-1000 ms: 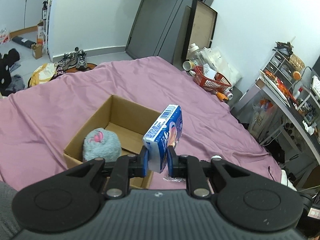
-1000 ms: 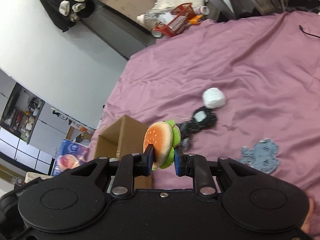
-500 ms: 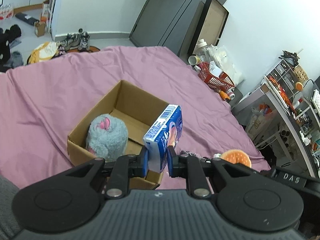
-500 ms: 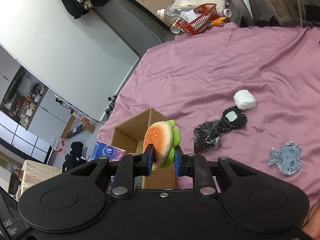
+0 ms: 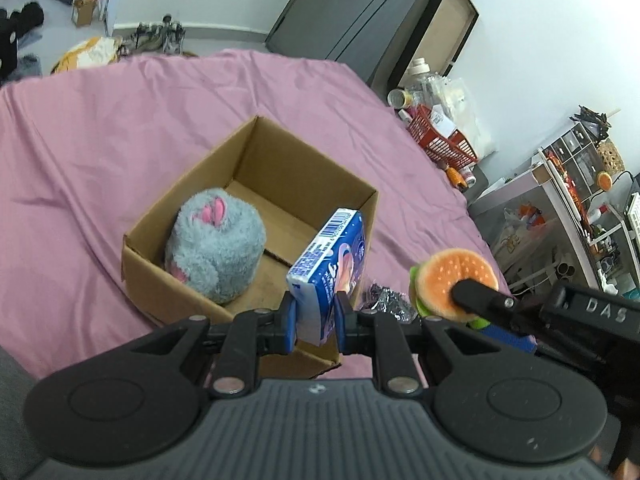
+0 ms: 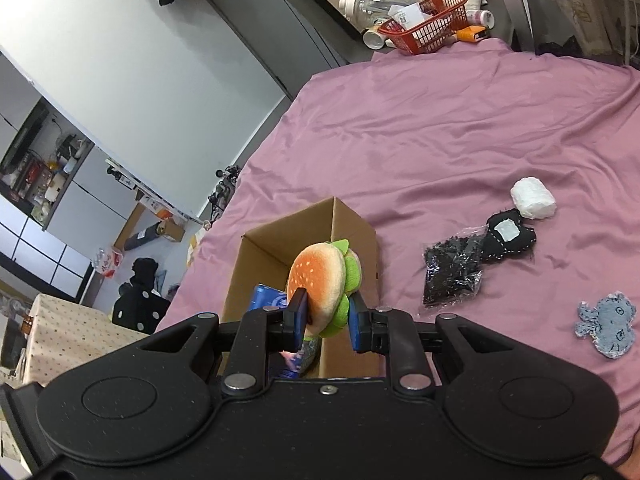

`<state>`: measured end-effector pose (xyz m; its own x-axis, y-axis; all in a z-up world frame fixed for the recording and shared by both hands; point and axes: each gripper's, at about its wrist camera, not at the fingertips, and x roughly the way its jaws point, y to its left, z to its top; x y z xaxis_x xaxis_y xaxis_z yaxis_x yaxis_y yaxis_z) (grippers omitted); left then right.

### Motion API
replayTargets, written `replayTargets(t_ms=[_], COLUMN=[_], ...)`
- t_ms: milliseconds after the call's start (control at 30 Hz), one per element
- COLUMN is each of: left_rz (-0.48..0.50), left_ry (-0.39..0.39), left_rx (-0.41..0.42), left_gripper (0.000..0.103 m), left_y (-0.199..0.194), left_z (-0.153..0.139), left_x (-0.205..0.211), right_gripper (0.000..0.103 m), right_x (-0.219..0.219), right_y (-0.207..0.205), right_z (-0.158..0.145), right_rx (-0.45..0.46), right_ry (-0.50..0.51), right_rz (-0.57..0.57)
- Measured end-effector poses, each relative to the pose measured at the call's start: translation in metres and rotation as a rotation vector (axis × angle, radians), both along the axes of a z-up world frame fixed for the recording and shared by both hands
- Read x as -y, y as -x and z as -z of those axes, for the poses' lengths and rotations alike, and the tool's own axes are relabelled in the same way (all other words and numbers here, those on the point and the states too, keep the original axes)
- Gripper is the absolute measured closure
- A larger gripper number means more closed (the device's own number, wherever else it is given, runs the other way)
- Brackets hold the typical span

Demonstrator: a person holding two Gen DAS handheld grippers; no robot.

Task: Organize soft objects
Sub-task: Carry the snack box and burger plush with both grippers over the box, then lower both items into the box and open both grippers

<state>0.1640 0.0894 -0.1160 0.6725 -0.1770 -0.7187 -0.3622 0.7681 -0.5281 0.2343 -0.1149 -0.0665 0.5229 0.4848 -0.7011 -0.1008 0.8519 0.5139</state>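
In the left wrist view, the left tongs (image 5: 314, 322) at lower centre are clamped on a blue tissue pack (image 5: 330, 264), held over the near right corner of an open cardboard box (image 5: 168, 220) on a bed with a pink sheet (image 5: 100, 128). A grey plush toy (image 5: 214, 248) sits inside the box at its left. At right, the right tongs (image 5: 476, 312) are closed around a plush hamburger (image 5: 454, 282). In the right wrist view, a white roll (image 6: 534, 198), black pouch (image 6: 508, 236), dark bag (image 6: 452, 272) and blue-grey patch (image 6: 608, 324) lie on the sheet at right.
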Motion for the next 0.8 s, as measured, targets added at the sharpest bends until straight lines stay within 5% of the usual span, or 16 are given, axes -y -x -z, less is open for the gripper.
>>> replayTargets(t_ms=[200, 333, 533, 800], left_rz=[0.029, 0.014, -0.033, -0.065], left_ry=[0.053, 0.027, 0.027, 0.008], left_rx=[-0.035, -0.032, -0.032, -0.021], left_gripper=[0.080, 0.068, 0.067, 0.063], left_y=[-0.005, -0.004, 0.002, 0.008], left_z=[0.014, 0.012, 0.007, -0.004], left_x=[-0.006, -0.016, -0.037, -0.052], right_gripper=[0.082, 0.082, 0.081, 0.062], right_x=[-0.016, -0.030, -0.049, -0.054], right_y=[-0.005, -0.007, -0.009, -0.004], right_z=[0.003, 0.006, 0.007, 0.000], right_rx=[-0.006, -0.020, -0.030, -0.020], right_ry=[0.027, 0.030, 0.035, 0.055], right_rz=[-0.015, -0.029, -0.042, -0.026])
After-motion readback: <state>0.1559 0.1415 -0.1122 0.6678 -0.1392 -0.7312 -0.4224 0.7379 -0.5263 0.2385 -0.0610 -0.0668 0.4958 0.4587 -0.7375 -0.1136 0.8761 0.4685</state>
